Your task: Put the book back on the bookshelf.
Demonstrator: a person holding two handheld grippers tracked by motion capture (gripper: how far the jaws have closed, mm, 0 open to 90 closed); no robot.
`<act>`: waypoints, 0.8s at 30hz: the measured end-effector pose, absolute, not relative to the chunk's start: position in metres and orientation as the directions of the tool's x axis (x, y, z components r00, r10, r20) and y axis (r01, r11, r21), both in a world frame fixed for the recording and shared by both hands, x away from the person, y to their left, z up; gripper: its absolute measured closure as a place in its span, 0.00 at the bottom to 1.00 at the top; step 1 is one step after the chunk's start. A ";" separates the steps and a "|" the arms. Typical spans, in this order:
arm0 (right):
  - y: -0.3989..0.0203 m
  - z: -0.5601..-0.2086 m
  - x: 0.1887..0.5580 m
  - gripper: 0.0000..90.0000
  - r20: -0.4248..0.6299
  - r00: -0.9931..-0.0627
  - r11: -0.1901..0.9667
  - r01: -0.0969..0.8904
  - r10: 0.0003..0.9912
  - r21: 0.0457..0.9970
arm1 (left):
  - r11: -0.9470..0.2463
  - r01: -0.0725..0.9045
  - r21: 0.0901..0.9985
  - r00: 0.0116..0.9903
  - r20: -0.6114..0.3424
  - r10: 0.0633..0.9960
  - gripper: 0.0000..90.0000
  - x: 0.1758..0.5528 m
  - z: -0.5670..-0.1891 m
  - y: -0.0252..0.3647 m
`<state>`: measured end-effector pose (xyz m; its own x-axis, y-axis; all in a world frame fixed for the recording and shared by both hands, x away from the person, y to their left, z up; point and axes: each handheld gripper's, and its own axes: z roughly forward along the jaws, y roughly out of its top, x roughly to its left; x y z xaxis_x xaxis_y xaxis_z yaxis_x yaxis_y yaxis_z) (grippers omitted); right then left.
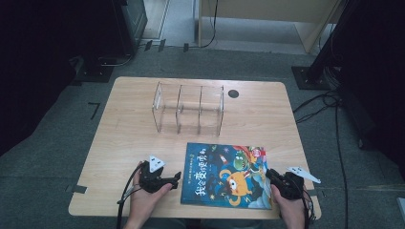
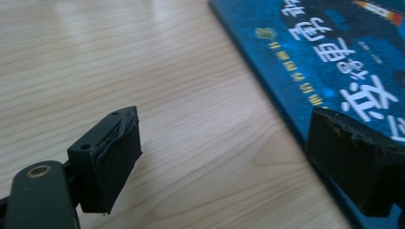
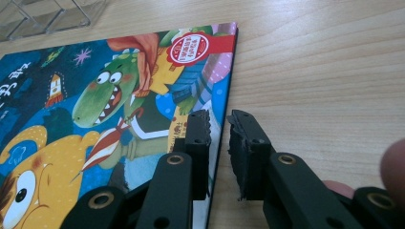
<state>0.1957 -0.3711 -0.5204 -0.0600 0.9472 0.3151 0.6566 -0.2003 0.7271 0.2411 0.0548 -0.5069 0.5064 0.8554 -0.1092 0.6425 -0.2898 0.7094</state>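
Right gripper pinched nearly shut at book right edge. Left gripper spread wide, beside left edge.

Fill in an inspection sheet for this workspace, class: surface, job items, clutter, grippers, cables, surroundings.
Surface: wooden table, level, no spills seen.
Job's things: picture book lying flat near the front edge; clear divider rack upright behind it, compartments empty.
Clutter: nothing seen.
Grippers: left gripper has its jaws open at the book's left edge; right gripper has its jaws closed at the book's right edge, grip unconfirmed.
Cables: black cable trails from the left gripper; floor cables lie to the right.
Surroundings: grey carpet, black stand base.
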 end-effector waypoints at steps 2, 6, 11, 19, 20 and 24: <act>-0.368 -0.521 0.196 0.86 0.308 -0.060 -0.198 0.648 0.950 0.736 | -0.296 0.644 0.706 0.520 -0.119 0.846 0.14 0.240 -0.509 0.045; -0.366 -0.522 0.196 0.84 0.322 -0.070 -0.202 0.648 0.944 0.734 | -0.300 0.648 0.700 0.536 -0.140 0.832 0.14 0.238 -0.511 0.033; -0.366 -0.523 0.196 0.82 0.347 -0.062 -0.225 0.654 0.936 0.722 | -0.308 0.647 0.698 0.557 -0.157 0.815 0.15 0.235 -0.514 0.018; -0.370 -0.526 0.198 0.77 0.398 -0.063 -0.263 0.656 0.915 0.708 | -0.315 0.639 0.702 0.593 -0.188 0.783 0.16 0.232 -0.514 -0.001; -0.370 -0.526 0.198 0.77 0.397 -0.063 -0.262 0.654 0.916 0.710 | -0.318 0.637 0.702 0.595 -0.186 0.782 0.16 0.232 -0.514 -0.003; -0.370 -0.526 0.198 0.76 0.408 -0.056 -0.276 0.653 0.911 0.705 | -0.317 0.634 0.705 0.588 -0.174 0.790 0.16 0.232 -0.515 -0.005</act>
